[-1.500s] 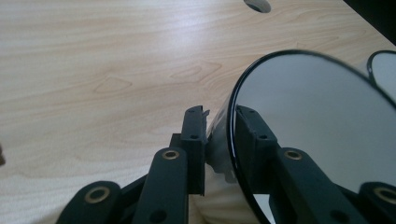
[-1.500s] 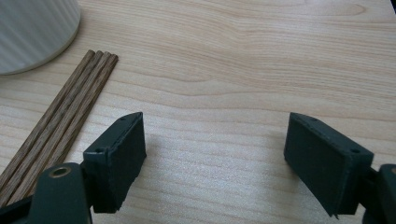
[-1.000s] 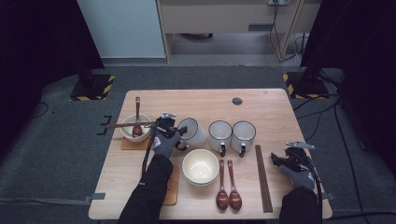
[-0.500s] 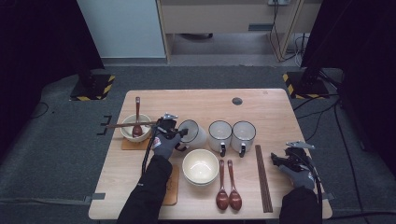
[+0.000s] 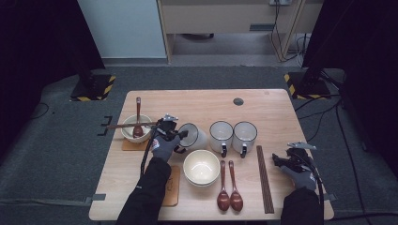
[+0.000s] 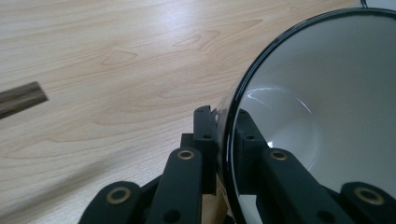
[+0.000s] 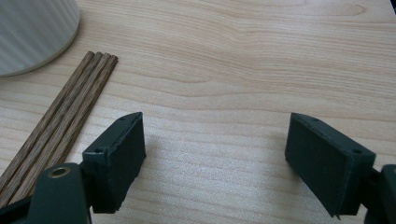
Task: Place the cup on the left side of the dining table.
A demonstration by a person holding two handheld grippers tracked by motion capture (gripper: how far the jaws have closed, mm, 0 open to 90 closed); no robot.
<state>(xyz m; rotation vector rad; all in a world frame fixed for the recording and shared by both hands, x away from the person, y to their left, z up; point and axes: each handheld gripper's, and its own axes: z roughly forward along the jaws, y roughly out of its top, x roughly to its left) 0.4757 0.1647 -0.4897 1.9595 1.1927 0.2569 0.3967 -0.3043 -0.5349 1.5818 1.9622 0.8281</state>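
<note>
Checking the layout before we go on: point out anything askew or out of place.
One mug is tipped over, its rim clamped in the left gripper, while two mugs beside it stand upright. Chopsticks lie across the far-left bowl.

- The person wears black sleeves on both forearms and grey gloves on both hands.
- The left tongs (image 5: 180, 136) are black, and a thin black cable runs back from them along the left sleeve.
- In the left gripper view, their black jaw arms carry round brass-coloured rivets and small dark screw holes.
- The right tongs (image 5: 278, 160) have a grey three-cornered plate on top.
- In the right gripper view, their pads (image 7: 119, 156) are flat, dark blocks with small screw holes.
</note>
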